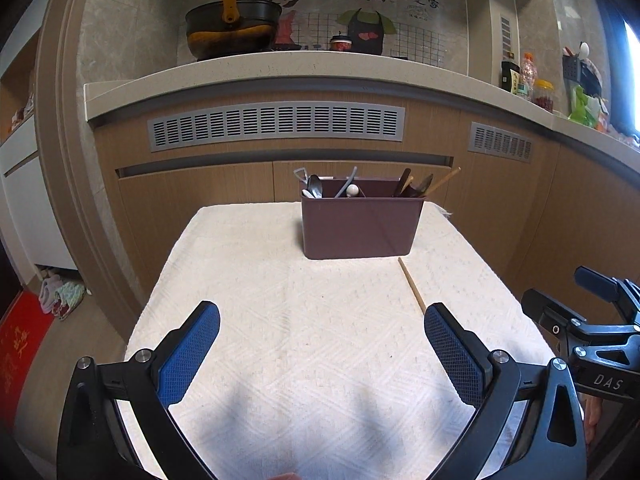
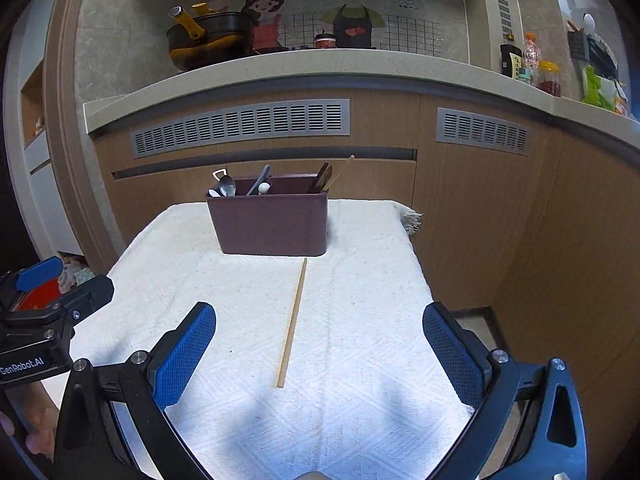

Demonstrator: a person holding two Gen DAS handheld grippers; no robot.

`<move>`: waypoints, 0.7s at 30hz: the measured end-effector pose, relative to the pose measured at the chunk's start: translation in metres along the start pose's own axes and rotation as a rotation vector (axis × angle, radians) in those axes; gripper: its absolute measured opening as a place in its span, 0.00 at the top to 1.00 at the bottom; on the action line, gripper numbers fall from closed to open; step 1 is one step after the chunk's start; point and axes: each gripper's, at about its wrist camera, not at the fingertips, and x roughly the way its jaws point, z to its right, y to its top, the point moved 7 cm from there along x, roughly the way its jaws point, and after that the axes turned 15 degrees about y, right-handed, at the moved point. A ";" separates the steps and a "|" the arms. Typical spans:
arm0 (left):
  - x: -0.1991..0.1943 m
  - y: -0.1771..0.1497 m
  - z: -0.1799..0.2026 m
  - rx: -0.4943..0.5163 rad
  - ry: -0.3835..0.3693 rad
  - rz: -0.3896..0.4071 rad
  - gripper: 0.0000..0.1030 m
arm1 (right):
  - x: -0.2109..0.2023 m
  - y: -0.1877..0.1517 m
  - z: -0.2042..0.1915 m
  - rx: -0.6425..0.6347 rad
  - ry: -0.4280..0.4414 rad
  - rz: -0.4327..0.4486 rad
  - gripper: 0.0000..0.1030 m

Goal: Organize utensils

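A brown utensil caddy (image 1: 362,226) (image 2: 272,222) stands at the far end of a white cloth-covered table (image 1: 280,340) (image 2: 360,320). Spoons and a peeler fill its left compartment, dark wooden utensils and a chopstick its right one. One wooden chopstick (image 2: 293,322) (image 1: 411,285) lies loose on the cloth in front of the caddy. My left gripper (image 1: 322,350) hovers open over the near cloth with nothing between its blue pads. My right gripper (image 2: 320,354) is open too, and the loose chopstick lies on the cloth between its fingers, untouched.
Behind the table runs a wooden cabinet front with grey vents (image 1: 276,126) under a stone counter (image 1: 300,64). A wok (image 1: 232,28), jars and bottles (image 1: 528,76) sit on that counter. Slippers (image 1: 60,292) and a red mat lie on the floor at left.
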 end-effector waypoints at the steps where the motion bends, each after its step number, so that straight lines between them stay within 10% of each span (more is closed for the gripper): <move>1: 0.000 0.000 0.000 0.000 -0.001 -0.002 0.01 | 0.000 0.000 0.000 0.000 0.002 -0.001 0.00; 21: 0.004 -0.004 0.003 0.018 -0.014 -0.026 0.01 | 0.003 -0.001 0.003 0.009 0.009 -0.011 0.00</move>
